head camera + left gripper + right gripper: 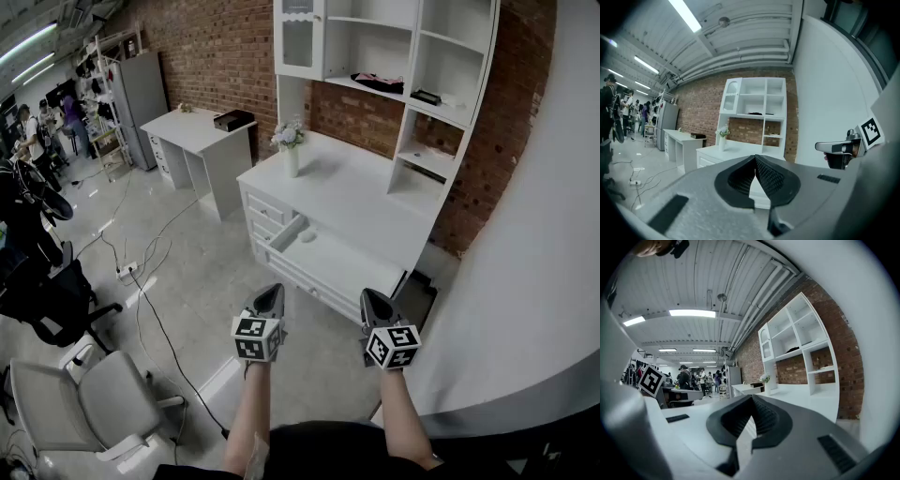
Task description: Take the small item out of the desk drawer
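Observation:
A white desk (361, 192) with a shelf unit stands against the brick wall. Its wide drawer (342, 267) is pulled out toward me. A small pale oval item (307, 236) lies near the drawer's left end. My left gripper (271, 292) and right gripper (371, 298) hang side by side in the air in front of the drawer, well short of it. Both have their jaws shut with nothing between them. In the left gripper view the left gripper (755, 158) points at the desk (717, 152). The right gripper (751, 398) points along the desk's top (813, 398).
A vase of flowers (289, 145) stands on the desk's left corner. A second white desk (192, 131) with a black box (232, 119) is further back left. Office chairs (89, 394) and floor cables (150, 281) lie to my left; a curved white wall (544, 244) rises on the right.

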Demonstrator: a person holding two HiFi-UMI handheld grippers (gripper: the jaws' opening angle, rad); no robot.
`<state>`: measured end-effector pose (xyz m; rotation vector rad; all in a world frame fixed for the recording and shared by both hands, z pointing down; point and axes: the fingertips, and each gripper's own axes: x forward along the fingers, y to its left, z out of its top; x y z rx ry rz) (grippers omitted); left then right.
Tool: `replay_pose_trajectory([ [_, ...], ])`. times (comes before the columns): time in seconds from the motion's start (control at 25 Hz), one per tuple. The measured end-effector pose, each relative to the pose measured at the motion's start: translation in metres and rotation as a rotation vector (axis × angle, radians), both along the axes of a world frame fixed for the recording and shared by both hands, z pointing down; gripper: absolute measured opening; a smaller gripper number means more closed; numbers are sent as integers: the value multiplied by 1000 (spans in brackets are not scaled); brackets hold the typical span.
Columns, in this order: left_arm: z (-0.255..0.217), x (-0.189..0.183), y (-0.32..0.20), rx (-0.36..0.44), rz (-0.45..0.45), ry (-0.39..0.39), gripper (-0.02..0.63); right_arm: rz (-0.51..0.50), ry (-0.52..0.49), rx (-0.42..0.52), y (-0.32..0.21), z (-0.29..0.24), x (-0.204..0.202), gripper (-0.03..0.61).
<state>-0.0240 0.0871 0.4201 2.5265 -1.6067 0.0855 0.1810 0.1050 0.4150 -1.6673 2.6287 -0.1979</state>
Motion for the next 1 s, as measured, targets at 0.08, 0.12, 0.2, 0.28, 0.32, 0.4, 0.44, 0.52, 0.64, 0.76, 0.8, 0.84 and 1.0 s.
replay_pose_trajectory([
  [0.08,7,-1,-1,-9,3,-3,9,2,-1,0,0,0,1,-3],
  [0.12,9,0,-1,-12,4,-4,9,2,-2,0,0,0,1,-3],
  [0.2,9,2,-2,-13,8,-7,9,4,-5,0,-1,1,3,-3],
  [0.28,8,4,-2,-14,13,-9,9,6,-8,-1,-1,1,4,-3],
  [0.32,8,4,-2,-15,16,-10,9,7,-9,-1,-1,1,4,-3],
  [0.4,9,6,-3,-19,18,-11,9,10,-13,-1,-1,1,5,-3],
  [0.44,11,7,-3,-23,19,-12,9,11,-16,-1,-1,1,6,-3],
  [0.52,13,9,-3,-27,21,-11,9,14,-20,-2,0,2,8,-3],
  [0.64,15,11,-4,-31,26,-13,9,0,-13,-2,1,3,6,-3],
  [0.76,15,12,-4,-36,24,-14,9,-21,-7,-5,2,6,0,-3],
  [0.8,17,11,-4,-40,23,-15,9,-24,-4,-4,2,7,-2,-3],
  [0.84,19,11,-3,-46,23,-17,9,-27,-1,-2,3,7,-3,-2],
  [1.0,28,10,-1,-64,30,-21,9,-46,-26,2,4,5,-9,-1],
])
